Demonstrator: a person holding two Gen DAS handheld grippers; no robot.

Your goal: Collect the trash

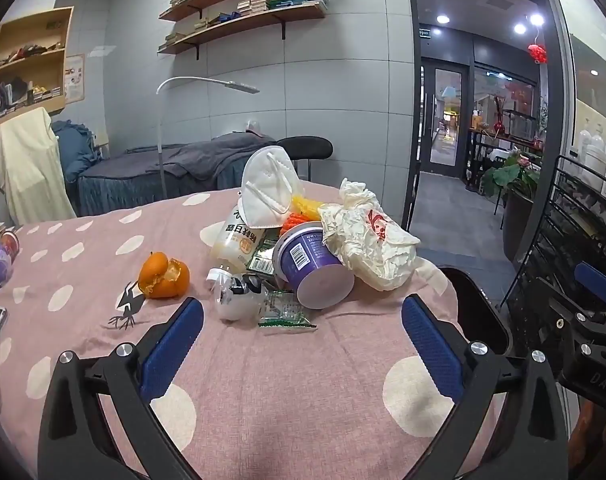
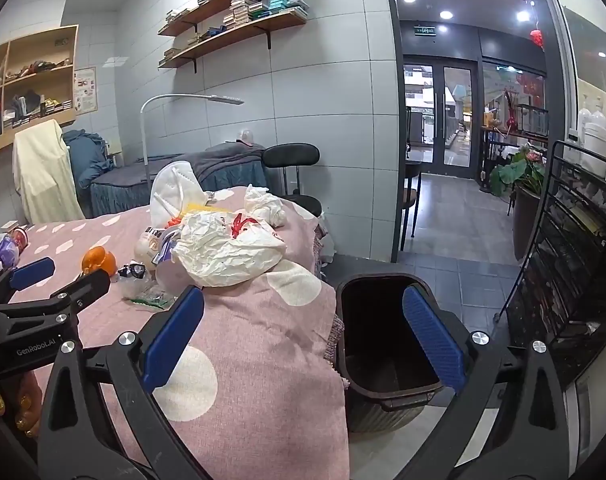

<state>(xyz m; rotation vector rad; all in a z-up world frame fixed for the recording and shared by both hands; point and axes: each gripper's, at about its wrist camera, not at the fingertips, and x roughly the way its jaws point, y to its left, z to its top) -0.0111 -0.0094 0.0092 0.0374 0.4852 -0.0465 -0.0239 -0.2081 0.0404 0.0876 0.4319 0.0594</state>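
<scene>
The left hand-held gripper (image 1: pixel 302 336) is spread wide, its two blue-padded fingers (image 1: pixel 171 350) far apart with nothing between them — the left pad sits at about 8 o'clock in its own view, the right pad at about 4 o'clock. It points forward and slightly downward.

The right hand-held gripper (image 2: pixel 303 334) is likewise spread wide and empty, its blue pads (image 2: pixel 433 338) at matching 8 and 4 o'clock places in its own view. It appears at 3 o'clock in the left view, and the left one appears at 9 o'clock in the right view — the two are side by side and apart.
</scene>
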